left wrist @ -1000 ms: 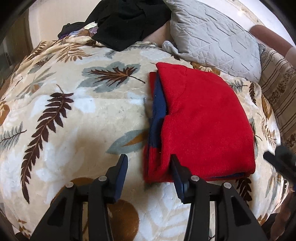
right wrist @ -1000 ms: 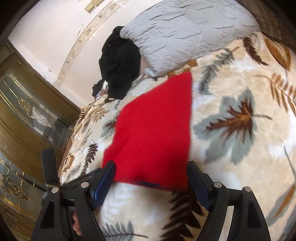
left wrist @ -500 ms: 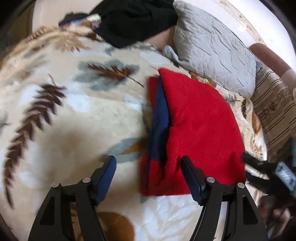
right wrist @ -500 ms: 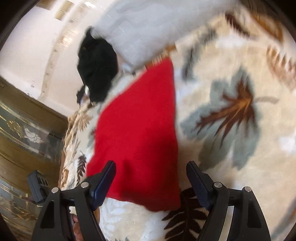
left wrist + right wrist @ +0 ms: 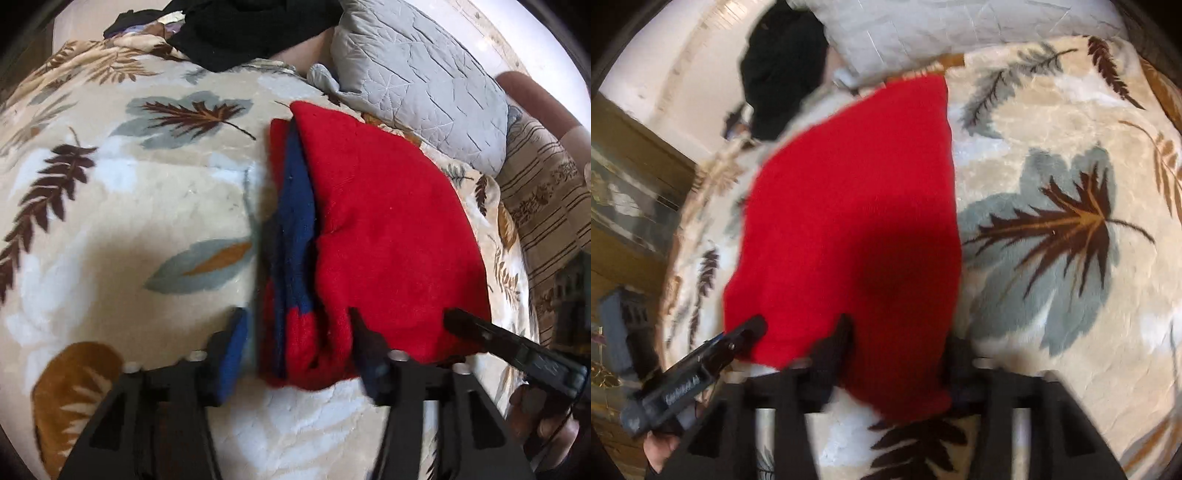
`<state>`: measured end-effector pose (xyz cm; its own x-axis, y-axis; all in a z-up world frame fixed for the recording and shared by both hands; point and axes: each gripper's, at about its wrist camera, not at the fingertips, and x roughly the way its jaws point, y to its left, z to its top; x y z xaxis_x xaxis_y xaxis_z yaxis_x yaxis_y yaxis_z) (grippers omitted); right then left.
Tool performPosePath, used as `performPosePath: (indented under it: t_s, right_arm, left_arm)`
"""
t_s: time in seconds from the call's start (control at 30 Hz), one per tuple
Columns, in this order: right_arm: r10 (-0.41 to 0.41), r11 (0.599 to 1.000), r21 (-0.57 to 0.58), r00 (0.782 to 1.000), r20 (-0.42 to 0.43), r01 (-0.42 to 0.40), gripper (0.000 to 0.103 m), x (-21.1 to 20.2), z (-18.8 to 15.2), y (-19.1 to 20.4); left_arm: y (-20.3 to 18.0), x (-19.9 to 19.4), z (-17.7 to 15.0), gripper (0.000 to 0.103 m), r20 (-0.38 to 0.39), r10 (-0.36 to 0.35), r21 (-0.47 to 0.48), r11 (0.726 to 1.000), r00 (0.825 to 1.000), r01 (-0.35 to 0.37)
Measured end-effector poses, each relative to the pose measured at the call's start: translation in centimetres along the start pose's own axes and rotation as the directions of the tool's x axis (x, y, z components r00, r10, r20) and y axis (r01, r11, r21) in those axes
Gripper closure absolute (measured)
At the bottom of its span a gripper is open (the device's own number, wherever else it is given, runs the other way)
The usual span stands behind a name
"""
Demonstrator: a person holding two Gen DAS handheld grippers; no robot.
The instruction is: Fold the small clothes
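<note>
Folded red fleece garment w/ blue inner layer [image 5: 391,236] lies flat on the cream leaf-print plush blanket [image 5: 122,206] of the bed, long axis running near-to-far toward the grey quilted pillow [image 5: 417,77]. Left gripper [image 5: 295,347] straddles near-left corner, right gripper [image 5: 901,350] near-right corner; both jaws closing w/ fabric between them, pads not yet clamped. Near edge sits right at both, so prob. lift toward far.

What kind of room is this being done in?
Most likely a bedroom. The red garment lies on a plush leaf-print blanket spread like a bed cover, a quilted grey pillow sits at its far end, and dark clothes are heaped beside it.
</note>
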<state>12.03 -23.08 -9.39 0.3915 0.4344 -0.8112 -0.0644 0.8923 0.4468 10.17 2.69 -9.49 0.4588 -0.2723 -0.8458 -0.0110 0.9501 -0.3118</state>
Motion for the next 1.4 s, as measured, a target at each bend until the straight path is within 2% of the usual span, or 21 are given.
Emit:
performPosePath:
  t_s: [0.03,0.07,0.13,0.2,0.27,0.33,0.4,0.47,0.5,0.57,0.63,0.7,0.8,0.9,1.03,1.13,1.3,1.4]
  right_arm:
    - [-0.008,1.0,-0.012,1.0,0.023,0.009,0.033,-0.6,-0.4,0.3]
    - [-0.025,0.999,-0.027,0.999,0.046,0.026,0.033,-1.1,-0.6,0.8]
    - [-0.056,0.995,-0.073,0.991,0.122,0.066,0.033,-2.8,-0.8,2.2]
    - [-0.05,0.989,-0.129,0.978,0.2,0.077,0.033,-4.5,-0.7,4.2]
    - [-0.035,0.982,-0.173,0.969,0.244,0.079,0.032,-5.1,-0.6,5.8]
    - [-0.002,0.98,-0.194,0.974,0.228,0.048,0.031,-4.7,-0.3,6.8]
    - [0.032,0.984,-0.18,0.987,0.157,-0.004,0.029,-3.0,0.2,6.6]
    - [-0.018,0.992,-0.127,0.999,0.042,0.024,0.029,-0.1,0.4,5.7]
    - [-0.027,0.994,-0.107,0.999,0.029,0.03,0.029,0.4,0.4,5.5]
    - [-0.018,0.991,-0.134,0.997,0.073,0.027,0.029,-0.6,0.3,6.4]
    - [-0.01,0.984,-0.173,0.992,0.126,0.032,0.029,-1.7,0.6,7.7]
    - [-0.022,0.978,-0.203,0.988,0.156,0.054,0.028,-1.9,1.5,8.8]
    - [-0.055,0.978,-0.191,0.986,0.16,0.086,0.026,0.0,3.6,8.8]
    - [-0.085,0.98,-0.172,0.993,0.083,0.098,0.026,2.6,4.7,8.2]
    - [-0.058,0.974,-0.206,0.988,0.146,0.088,0.026,-0.5,3.2,9.4]
    - [-0.102,0.968,-0.203,0.97,0.219,0.148,0.026,-3.7,0.8,9.2]
    - [-0.166,0.945,-0.243,0.961,0.222,0.219,0.021,-6.5,-3.8,9.0]
    - [-0.182,0.941,-0.246,0.959,0.22,0.235,0.02,-7.2,-5.7,8.9]
  left_arm:
    - [0.0,-0.3,0.0,0.031,0.01,0.033,0.006,0.999,0.999,-0.034]
    - [-0.1,-0.6,0.0,0.031,0.024,0.057,0.01,0.998,0.998,-0.057]
    - [-0.1,-1.4,-0.2,0.031,0.042,0.068,0.025,0.997,0.997,-0.07]
    - [0.0,-2.0,-0.6,0.031,0.051,0.081,0.027,0.996,0.995,-0.083]
    - [0.0,-2.6,-0.9,0.031,0.057,0.083,0.029,0.996,0.995,-0.085]
    - [-0.1,-2.9,-0.8,0.031,0.064,0.094,0.034,0.995,0.994,-0.096]
    - [0.0,-3.5,-0.9,0.031,0.072,0.104,0.035,0.994,0.992,-0.107]
    - [0.2,-3.9,-0.8,0.03,0.074,0.107,0.038,0.993,0.992,-0.11]
    - [0.3,-4.3,-0.9,0.03,0.077,0.11,0.041,0.993,0.991,-0.113]
    - [0.6,-5.1,-1.1,0.03,0.103,0.126,0.049,0.99,0.987,-0.132]
    - [0.9,-5.7,-1.2,0.021,0.134,0.161,0.044,0.985,0.978,-0.168]
    - [1.3,-6.1,-1.2,0.02,0.155,0.174,0.028,0.983,0.972,-0.181]
    - [1.4,-6.2,-1.2,0.02,0.152,0.182,0.026,0.982,0.972,-0.188]
    - [1.4,-6.6,-1.3,0.02,0.156,0.196,0.034,0.978,0.968,-0.204]
    - [1.4,-7.4,-1.6,0.02,0.18,0.225,0.034,0.971,0.958,-0.235]
    - [1.1,-7.9,-1.8,0.019,0.197,0.239,0.029,0.968,0.951,-0.25]
    - [0.0,-8.9,-2.7,0.018,0.229,0.27,0.045,0.957,0.935,-0.287]
    - [-0.9,-9.6,-3.2,0.018,0.251,0.283,0.063,0.95,0.926,-0.307]
